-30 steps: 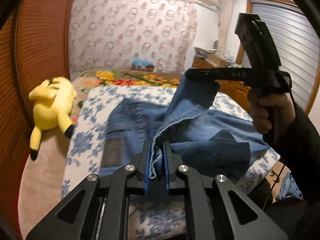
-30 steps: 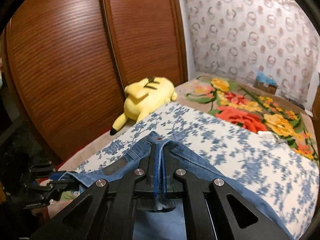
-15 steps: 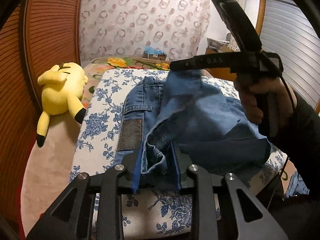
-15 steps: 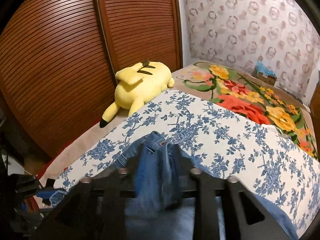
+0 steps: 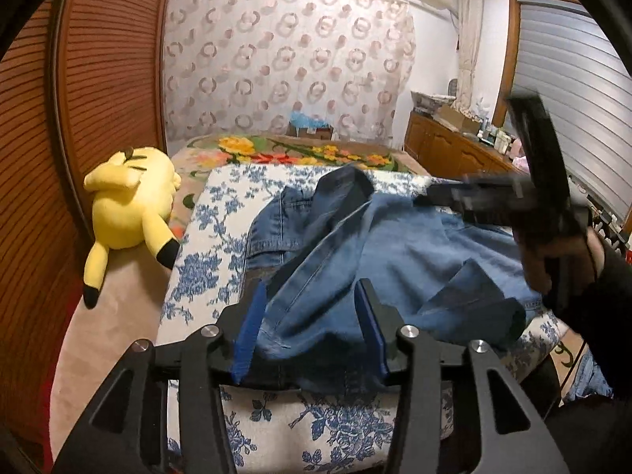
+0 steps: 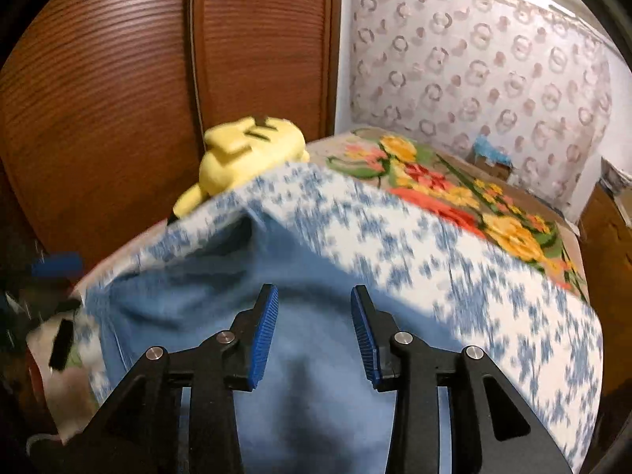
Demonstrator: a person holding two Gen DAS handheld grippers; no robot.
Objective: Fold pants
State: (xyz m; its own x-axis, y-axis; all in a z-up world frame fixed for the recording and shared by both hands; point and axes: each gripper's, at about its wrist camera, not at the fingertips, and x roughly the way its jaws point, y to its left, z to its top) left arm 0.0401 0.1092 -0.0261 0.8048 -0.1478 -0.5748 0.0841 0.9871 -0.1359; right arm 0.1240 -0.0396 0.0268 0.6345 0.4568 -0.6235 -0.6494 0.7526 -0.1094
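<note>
1 pants, 2 open claws, 1 plush

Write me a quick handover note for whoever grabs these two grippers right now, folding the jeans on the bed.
Left gripper: jaws have just been opening, denim lies loose between them, not pinched.
Right gripper: jaws have just been opening too, released over the jeans.
Jeans: on the blue-flowered cover, one part laid across the rest, rumpled, a corner sticking up.
Done: first fold laid down and let go.
Left: smooth it, fold again.
Yellow plush toy lies beside, clear of the jeans.
</note>
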